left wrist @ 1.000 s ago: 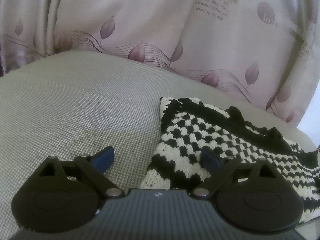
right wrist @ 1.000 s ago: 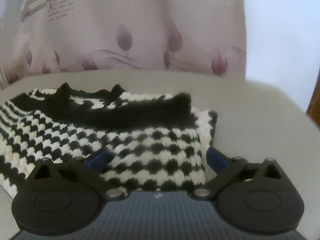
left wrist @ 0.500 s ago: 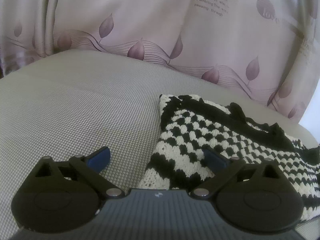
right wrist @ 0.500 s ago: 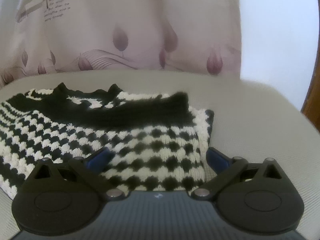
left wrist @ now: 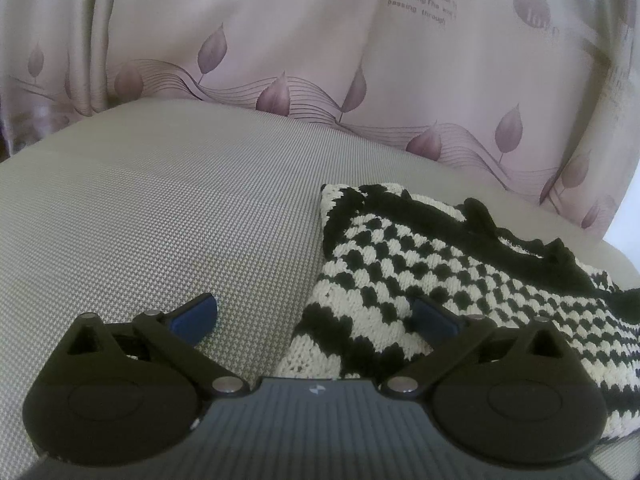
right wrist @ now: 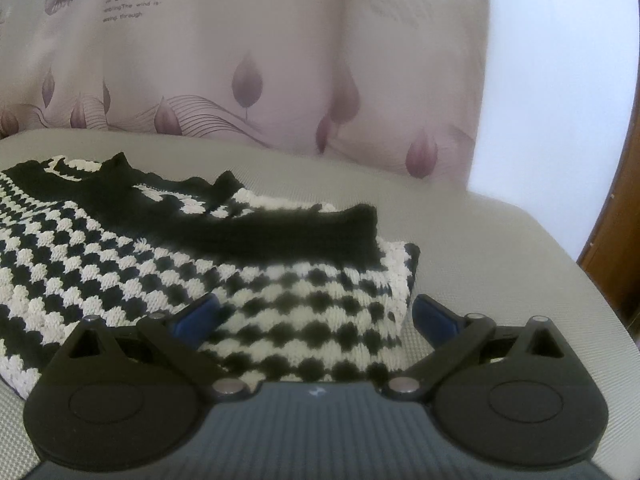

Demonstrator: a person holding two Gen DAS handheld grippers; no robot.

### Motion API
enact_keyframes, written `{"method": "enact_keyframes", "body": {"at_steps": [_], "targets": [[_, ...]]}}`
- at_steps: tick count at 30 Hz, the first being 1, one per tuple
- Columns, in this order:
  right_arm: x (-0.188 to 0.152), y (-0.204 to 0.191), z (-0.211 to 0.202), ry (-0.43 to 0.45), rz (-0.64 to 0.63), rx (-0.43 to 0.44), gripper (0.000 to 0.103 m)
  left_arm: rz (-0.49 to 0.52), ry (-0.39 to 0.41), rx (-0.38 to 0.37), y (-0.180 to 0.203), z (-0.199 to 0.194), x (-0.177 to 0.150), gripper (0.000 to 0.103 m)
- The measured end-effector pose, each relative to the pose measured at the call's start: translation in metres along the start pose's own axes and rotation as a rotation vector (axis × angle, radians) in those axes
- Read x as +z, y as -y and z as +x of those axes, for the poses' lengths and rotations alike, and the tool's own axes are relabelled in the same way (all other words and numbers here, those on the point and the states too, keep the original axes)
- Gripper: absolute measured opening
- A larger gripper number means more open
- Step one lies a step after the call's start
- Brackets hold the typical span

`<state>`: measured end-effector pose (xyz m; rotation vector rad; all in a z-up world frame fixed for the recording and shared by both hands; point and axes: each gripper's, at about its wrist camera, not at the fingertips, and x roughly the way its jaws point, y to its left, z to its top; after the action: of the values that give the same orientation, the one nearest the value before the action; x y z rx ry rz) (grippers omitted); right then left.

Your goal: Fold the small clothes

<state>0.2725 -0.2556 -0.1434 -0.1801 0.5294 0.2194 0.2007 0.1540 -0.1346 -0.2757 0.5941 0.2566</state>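
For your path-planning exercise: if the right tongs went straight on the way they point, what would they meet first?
Probably the black-and-white knitted garment: the right tongs, open, point down at its near right corner, on the grey cushion. Depth is uncertain.

A grey-beige woven cushion (left wrist: 168, 216) fills the foreground. Behind it hangs a pale pink curtain (left wrist: 304, 40) printed with mauve leaves and lettering. Bright daylight (right wrist: 560, 80) shows beside it.

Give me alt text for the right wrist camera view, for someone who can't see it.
A black-and-white checked knit garment lies folded on a grey woven cushion, its near corner between the wide-open blue-tipped fingers of the right gripper. Behind it hangs a pale pink curtain printed with leaves.
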Motion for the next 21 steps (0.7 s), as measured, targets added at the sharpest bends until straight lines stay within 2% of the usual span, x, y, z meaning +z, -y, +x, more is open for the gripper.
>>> {"method": "enact_keyframes", "body": {"at_steps": [4,9,16,21], "targets": [[0.0,0.0,-0.001,0.002,-0.003,-0.001,0.103,-0.002,-0.01,-0.021,-0.003,0.001,0.002,0.103],[0.0,0.003,-0.001,0.007,-0.009,-0.006,0.103,0.0,-0.058,-0.161,-0.019,0.008,0.016,0.102],[0.0,0.001,-0.002,0.009,-0.008,-0.005,0.103,0.037,-0.15,-0.343,-0.038,0.038,0.047,0.086],[0.0,0.0,-0.003,0.012,-0.01,-0.005,0.103,0.053,-0.216,-0.454,-0.034,0.068,0.065,0.085]]}}
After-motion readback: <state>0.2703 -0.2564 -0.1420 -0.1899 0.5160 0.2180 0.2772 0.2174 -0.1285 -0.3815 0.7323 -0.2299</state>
